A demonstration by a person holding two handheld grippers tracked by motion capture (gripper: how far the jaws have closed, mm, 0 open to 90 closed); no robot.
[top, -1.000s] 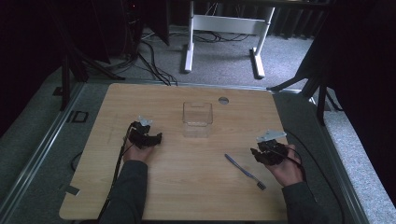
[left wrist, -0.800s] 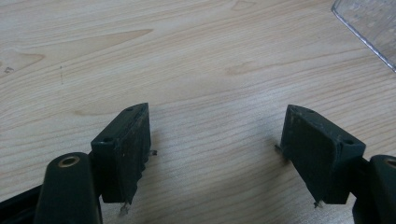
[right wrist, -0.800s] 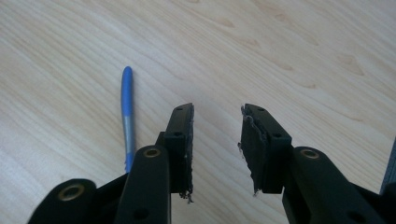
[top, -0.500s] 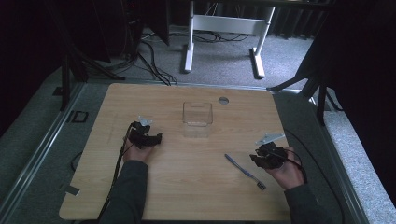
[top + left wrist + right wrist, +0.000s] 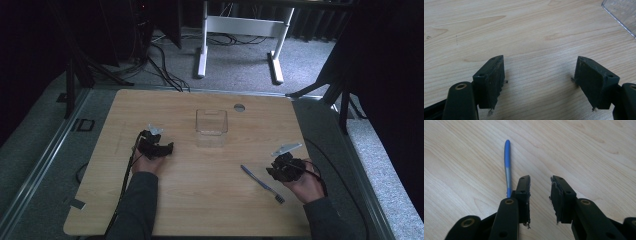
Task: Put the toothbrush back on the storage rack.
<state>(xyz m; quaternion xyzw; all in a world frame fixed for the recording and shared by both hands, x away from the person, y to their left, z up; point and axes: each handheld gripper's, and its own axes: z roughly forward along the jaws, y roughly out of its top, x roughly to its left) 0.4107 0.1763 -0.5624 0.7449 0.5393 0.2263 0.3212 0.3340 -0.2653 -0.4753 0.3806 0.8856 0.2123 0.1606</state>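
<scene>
Pale wood worktop (image 5: 200, 200) on grey carpet – toothbrush (image 5: 262, 183) near the right edge, both grippers – left (image 5: 167, 148), right (image 5: 270, 172) – open, the right's jaws just closing on nothing.

A wooden table (image 5: 200, 200) fills the middle of the frame, set on a grey floor. Near its upper centre stands a clear plastic box (image 5: 211, 121), with a small round hole (image 5: 239, 107) just to its upper right. At centre left a hand holds the left gripper (image 5: 162, 148) over bare wood. At lower right the other hand holds the right gripper (image 5: 274, 171), its jaws just having been closing with nothing between them. A blue toothbrush (image 5: 262, 183) lies slanted just to its left. A white desk frame (image 5: 240, 30) stands at the top.
</scene>
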